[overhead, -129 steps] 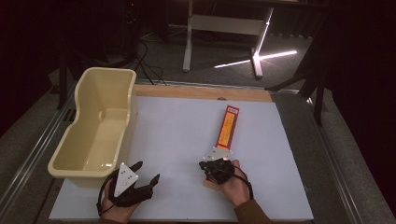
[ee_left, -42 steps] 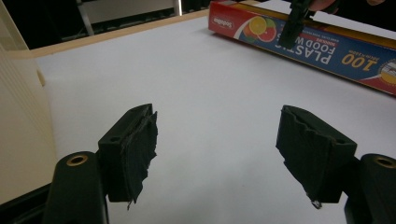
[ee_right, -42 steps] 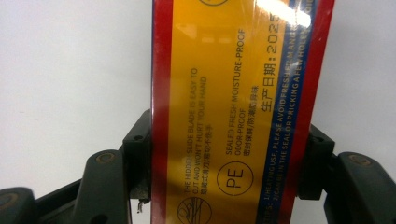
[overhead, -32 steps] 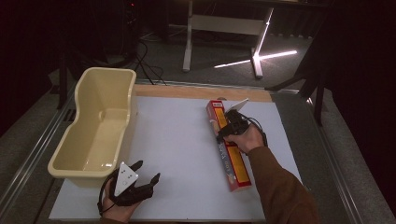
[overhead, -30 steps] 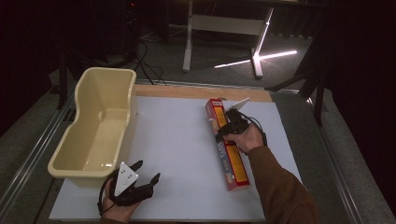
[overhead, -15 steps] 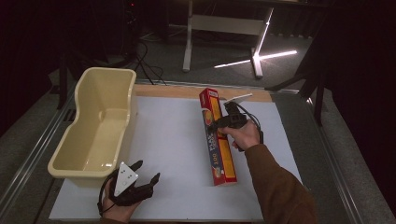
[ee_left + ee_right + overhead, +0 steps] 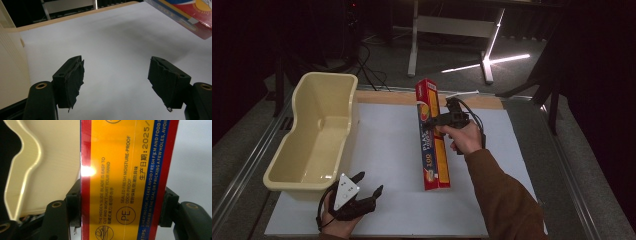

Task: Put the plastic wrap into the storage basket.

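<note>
Left gripper (image 7: 362, 197) rests near counter (image 7: 387, 150) edge, fingers (image 7: 70, 82) apart, empty. Right gripper (image 7: 439, 120), fingers (image 7: 75, 205) clamped on wrap box (image 7: 432, 135), holds it above mid counter. Step: carrying, prob. to the tub (image 7: 314, 135). Next: swing left, lower in w/o hitting the rim.

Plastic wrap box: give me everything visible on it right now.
The long red, yellow and blue cardboard plastic wrap box is a slim rectangular carton with glossy printed faces carrying English and Chinese text and a PE mark. The right gripper clamps it across its width near mid-length, pads on both red edges. It is lifted above the white table sheet, far end tilted up, right of the cream plastic tub.
</note>
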{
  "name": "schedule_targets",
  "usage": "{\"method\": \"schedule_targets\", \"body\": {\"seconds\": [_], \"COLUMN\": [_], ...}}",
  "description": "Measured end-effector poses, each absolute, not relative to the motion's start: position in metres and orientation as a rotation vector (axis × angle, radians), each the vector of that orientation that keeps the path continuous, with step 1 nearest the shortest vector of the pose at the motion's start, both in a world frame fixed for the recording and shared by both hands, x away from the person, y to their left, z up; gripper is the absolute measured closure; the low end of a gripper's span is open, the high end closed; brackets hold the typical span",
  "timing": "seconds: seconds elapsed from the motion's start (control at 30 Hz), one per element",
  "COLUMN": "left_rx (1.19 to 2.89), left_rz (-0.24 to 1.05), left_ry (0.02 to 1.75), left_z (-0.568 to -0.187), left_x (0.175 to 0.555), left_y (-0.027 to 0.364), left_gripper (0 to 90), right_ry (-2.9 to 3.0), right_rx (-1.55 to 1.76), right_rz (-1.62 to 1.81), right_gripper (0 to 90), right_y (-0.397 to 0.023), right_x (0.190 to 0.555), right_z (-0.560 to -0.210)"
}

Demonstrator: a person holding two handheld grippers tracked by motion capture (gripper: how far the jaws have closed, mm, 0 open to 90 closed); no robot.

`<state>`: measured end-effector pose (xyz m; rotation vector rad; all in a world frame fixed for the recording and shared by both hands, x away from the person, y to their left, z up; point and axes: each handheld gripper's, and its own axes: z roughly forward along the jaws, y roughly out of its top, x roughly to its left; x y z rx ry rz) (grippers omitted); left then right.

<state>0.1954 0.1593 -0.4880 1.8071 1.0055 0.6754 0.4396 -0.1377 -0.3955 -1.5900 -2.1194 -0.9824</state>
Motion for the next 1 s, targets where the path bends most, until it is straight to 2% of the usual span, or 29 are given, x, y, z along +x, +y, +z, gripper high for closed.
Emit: {"method": "schedule_targets", "body": {"seconds": [0.5,1.0], "left_rx": [1.799,1.792], "left_rz": [0.674,0.694], "left_ry": [1.005,1.008], "left_z": [-0.488,-0.489], "left_x": [0.195,0.194], "left_y": [0.160,0.160], "left_gripper": [28.5,28.7], "right_ry": [-2.061,-1.895], "right_rx": [-1.493,-1.482], "right_rz": [-1.111,-1.177], "right_gripper": [38.9,38.9], "right_y": [-0.097,-0.071], "right_x": [0.440,0.464], "right_z": [-0.365,-0.352]}}
